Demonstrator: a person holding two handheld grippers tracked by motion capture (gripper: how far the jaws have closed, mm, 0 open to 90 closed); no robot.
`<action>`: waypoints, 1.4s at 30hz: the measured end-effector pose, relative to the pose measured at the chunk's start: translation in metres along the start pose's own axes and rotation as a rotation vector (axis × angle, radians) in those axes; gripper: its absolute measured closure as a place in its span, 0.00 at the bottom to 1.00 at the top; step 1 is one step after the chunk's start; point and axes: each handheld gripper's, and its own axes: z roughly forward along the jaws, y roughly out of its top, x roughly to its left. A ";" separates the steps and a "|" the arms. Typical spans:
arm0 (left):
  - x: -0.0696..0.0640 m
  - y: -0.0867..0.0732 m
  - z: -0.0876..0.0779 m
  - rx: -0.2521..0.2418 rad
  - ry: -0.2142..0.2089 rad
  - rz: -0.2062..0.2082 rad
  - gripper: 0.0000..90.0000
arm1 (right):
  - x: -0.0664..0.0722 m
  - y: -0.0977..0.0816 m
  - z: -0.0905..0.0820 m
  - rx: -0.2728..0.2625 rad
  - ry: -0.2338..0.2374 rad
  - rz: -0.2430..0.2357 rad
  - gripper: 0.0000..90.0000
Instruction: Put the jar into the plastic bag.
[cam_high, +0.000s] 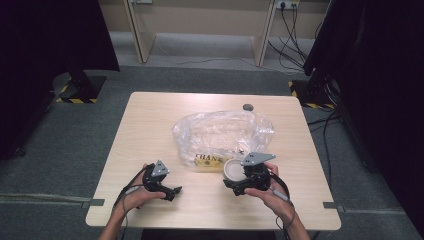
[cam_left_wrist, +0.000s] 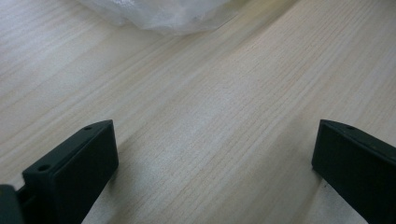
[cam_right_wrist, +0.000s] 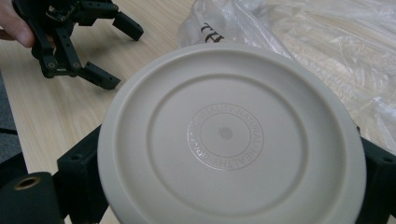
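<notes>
We judge the main risk to be slip: the right gripper (cam_high: 234, 186) has its fingers closed against opposite edges of a smooth, round, cream-coloured lid (cam_right_wrist: 231, 135), and a tilt or a loosened squeeze could let the disc pivot out and drop to the table (cam_high: 150, 120). A second risk is snagging the crinkled clear plastic bag (cam_high: 222, 132), which lies just beyond the lid; from the high view we cannot tell whether lid and bag touch. The right hand (cam_high: 270, 192) holds its gripper low near the front edge, pointed inward toward the left. The left gripper (cam_high: 170, 191) sits low over bare wood, fingers (cam_left_wrist: 74, 168) spread wide and holding nothing, aimed toward the right gripper.
</notes>
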 end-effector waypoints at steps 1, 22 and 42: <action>0.000 0.000 0.000 0.000 0.000 0.000 0.00 | 0.000 0.002 0.000 0.003 0.002 0.000 0.11; 0.000 0.000 0.000 -0.003 0.000 -0.001 0.00 | -0.007 0.056 -0.002 0.015 0.005 -0.035 0.11; 0.000 0.000 0.000 -0.003 0.000 -0.001 0.00 | -0.029 0.096 0.008 0.036 -0.021 -0.006 0.11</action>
